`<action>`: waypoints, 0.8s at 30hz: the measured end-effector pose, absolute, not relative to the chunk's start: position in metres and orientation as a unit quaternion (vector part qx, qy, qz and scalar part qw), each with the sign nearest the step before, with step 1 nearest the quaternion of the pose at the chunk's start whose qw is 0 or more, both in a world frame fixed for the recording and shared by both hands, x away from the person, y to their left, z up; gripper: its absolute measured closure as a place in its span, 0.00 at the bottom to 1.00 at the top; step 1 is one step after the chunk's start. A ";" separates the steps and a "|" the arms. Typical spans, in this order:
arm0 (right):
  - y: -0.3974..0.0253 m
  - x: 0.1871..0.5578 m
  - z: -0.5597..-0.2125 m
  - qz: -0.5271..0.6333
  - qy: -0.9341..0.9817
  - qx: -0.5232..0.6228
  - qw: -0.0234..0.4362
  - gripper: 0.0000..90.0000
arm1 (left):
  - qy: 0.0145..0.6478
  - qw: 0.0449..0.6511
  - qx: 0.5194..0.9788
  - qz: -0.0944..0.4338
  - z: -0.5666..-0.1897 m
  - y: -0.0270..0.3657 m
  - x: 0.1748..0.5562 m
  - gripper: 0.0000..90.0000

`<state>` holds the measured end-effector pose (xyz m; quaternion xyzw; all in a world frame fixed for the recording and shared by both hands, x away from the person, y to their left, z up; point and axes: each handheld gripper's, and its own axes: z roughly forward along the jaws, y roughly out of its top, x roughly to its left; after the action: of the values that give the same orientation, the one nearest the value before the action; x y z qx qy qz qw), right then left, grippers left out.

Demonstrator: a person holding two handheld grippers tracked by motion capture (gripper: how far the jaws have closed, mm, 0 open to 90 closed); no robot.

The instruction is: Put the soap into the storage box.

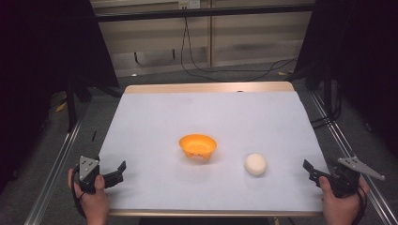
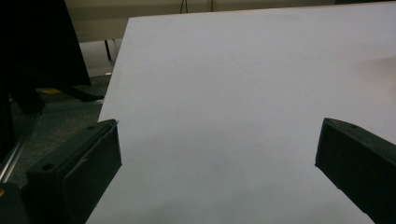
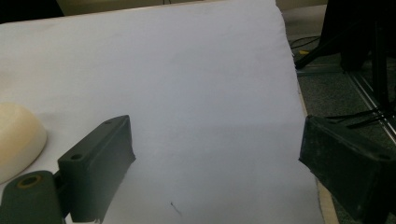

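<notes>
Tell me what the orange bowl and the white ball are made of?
The orange bowl looks like thin plastic: an even bright colour, a smooth wall and a slight sheen, though silicone can't be ruled out. The white ball looks matte and cream-coloured with no shine, seen close in the right gripper view, so perhaps foam, dough or soft rubber; the look alone leaves it open.

One orange bowl and one cream-white ball lie on one worktop covered in white. Two claws are held over its near corners, one left claw and one right claw, each with two black jaws, and two hands hold them
</notes>
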<state>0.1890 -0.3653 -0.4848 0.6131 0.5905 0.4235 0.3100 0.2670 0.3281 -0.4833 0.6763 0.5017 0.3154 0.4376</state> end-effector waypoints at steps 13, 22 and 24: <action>-0.360 0.197 -0.483 0.392 0.611 0.620 0.297 0.22 | 0.504 0.431 0.684 0.303 -0.483 0.328 0.270 0.00; -0.357 0.206 -0.469 0.358 0.652 0.615 0.263 0.25 | 0.505 0.425 0.686 0.305 -0.483 0.326 0.271 0.00; -0.358 0.206 -0.467 0.356 0.654 0.615 0.257 0.25 | 0.505 0.425 0.686 0.305 -0.483 0.326 0.270 0.00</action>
<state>0.2065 -0.3577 -0.4670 0.6154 0.6544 0.3564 0.2569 0.2704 0.3262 -0.4834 0.6859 0.5054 0.3053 0.4253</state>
